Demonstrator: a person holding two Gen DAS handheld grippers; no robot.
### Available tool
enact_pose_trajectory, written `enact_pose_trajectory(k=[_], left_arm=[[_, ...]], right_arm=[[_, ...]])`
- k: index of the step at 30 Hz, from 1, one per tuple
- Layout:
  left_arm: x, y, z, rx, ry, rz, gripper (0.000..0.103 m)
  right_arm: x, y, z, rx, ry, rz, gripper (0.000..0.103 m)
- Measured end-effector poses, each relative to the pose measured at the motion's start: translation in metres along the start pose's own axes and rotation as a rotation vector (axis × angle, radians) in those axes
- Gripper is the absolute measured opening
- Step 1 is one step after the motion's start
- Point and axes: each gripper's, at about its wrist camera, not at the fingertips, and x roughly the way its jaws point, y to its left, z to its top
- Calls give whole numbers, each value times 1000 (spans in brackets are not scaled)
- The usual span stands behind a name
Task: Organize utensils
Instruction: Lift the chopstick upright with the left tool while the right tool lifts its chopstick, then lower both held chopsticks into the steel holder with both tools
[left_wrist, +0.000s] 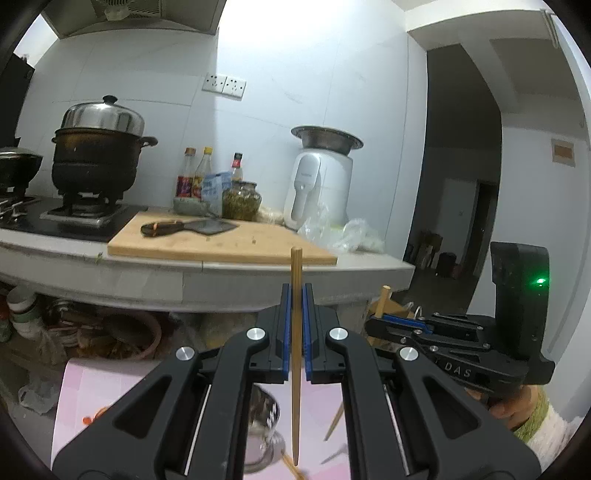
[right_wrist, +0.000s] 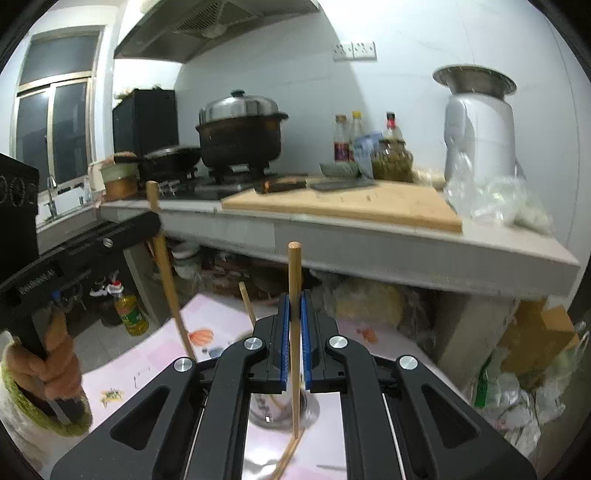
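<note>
In the left wrist view my left gripper (left_wrist: 296, 295) is shut on an upright wooden chopstick (left_wrist: 296, 387), its blue pads pinching it near the upper end. My right gripper (right_wrist: 294, 301) likewise is shut on a second upright chopstick (right_wrist: 294, 369). Each gripper shows in the other's view: the right one (left_wrist: 391, 320) low at the right, the left one (right_wrist: 147, 223) at the left with its chopstick (right_wrist: 168, 273). Below both stands a steel cup (right_wrist: 275, 413) on a pink tablecloth (left_wrist: 96, 384). More chopsticks lie loose beside the cup (left_wrist: 334, 421).
Behind runs a kitchen counter (left_wrist: 192, 280) with a cutting board and cleaver (left_wrist: 192, 227), a lidded pot on the stove (left_wrist: 98, 155), bottles and a white appliance (left_wrist: 321, 184). Clutter sits under the counter. A gloved hand (right_wrist: 51, 373) holds the left gripper's handle.
</note>
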Motion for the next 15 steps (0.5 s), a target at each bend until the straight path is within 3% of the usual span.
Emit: enact_pose_trajectory(k=[7,15], left_arm=[[30,7,26,26,-22,37,5],[58,24,26,33,-25,70,5]], right_arm=[[20,2,34,-12,-42,21,6],[54,-1,50,12,-44,56,6]])
